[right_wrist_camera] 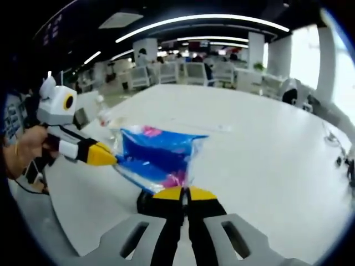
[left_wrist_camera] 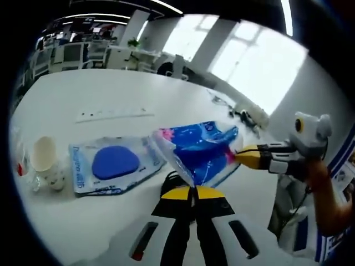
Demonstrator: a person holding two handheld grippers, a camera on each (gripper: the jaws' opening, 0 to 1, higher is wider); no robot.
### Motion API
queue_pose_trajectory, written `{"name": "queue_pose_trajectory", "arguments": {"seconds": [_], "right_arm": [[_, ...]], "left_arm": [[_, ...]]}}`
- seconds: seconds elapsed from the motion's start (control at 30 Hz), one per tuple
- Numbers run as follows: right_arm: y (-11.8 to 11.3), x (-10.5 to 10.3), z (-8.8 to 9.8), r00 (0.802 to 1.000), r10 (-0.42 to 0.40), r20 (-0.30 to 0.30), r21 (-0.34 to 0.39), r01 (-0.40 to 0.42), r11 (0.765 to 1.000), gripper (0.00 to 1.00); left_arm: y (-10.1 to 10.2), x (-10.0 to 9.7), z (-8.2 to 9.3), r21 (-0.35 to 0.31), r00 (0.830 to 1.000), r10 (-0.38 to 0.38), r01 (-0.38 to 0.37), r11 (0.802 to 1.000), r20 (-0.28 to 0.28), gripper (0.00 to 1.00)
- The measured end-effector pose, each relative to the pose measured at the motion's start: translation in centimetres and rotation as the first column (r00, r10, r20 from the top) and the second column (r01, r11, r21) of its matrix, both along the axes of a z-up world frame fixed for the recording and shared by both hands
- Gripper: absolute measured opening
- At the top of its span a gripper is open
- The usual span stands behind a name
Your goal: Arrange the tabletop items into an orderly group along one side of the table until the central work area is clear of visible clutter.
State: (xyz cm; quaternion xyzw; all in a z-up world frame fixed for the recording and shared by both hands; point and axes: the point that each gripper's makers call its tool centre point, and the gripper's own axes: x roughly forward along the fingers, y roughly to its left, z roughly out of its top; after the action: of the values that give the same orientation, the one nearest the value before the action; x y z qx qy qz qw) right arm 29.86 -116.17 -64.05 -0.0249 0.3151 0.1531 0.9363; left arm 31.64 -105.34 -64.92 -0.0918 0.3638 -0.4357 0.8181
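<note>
Two grippers hold one blue bag above a white surface.

The left gripper (left_wrist_camera: 193,190) has its jaws shut on one edge of the bag (left_wrist_camera: 201,148); the right gripper (right_wrist_camera: 185,191) has its jaws shut on the other edge, so the bag hangs between them, lifted off the surface (left_wrist_camera: 100,94); in the left gripper view a flat pack (left_wrist_camera: 113,164) with a blue oval lies on the surface, and a paper cup (left_wrist_camera: 43,154) sits just beside it; a long white strip (left_wrist_camera: 113,114) lies farther back; the surface is wide, white and mostly bare; the room is a big office with white chairs (right_wrist_camera: 197,72), ceiling lights (right_wrist_camera: 199,22) and bright windows (left_wrist_camera: 260,69).
</note>
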Motion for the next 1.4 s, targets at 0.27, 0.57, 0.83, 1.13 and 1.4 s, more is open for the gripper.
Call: {"name": "queue_pose_trajectory", "arguments": {"seconds": [0.27, 0.57, 0.83, 1.13, 1.4], "right_arm": [[-2.2, 1.3, -0.8, 0.999, -0.044, 0.009, -0.009, 0.044, 0.999, 0.0], [-4.3, 2.6, -1.7, 0.996, -0.081, 0.022, -0.05, 0.082, 0.995, 0.0], [-6.0, 3.4, -2.9, 0.992, -0.127, 0.008, -0.058, 0.128, 0.99, 0.0], [-7.3, 4.8, -4.8, 0.99, -0.141, -0.007, -0.056, 0.14, 0.989, 0.0], [-8.3, 5.7, -6.3, 0.987, -0.162, -0.023, -0.029, 0.161, 0.986, 0.0]], "left_arm": [[-2.2, 1.6, -0.9, -0.017, 1.0, 0.024, -0.024, 1.0, 0.013, 0.01], [-4.3, 3.0, -2.5, -0.052, 0.997, 0.075, -0.076, 0.996, -0.01, 0.01], [-5.8, 4.0, -3.7, -0.09, 0.99, 0.127, -0.131, 0.987, -0.055, 0.01], [-7.0, 5.2, -5.3, -0.085, 0.975, 0.211, -0.217, 0.972, -0.073, 0.01], [-7.8, 5.9, -6.4, -0.072, 0.957, 0.278, -0.284, 0.956, -0.085, 0.01]]}}
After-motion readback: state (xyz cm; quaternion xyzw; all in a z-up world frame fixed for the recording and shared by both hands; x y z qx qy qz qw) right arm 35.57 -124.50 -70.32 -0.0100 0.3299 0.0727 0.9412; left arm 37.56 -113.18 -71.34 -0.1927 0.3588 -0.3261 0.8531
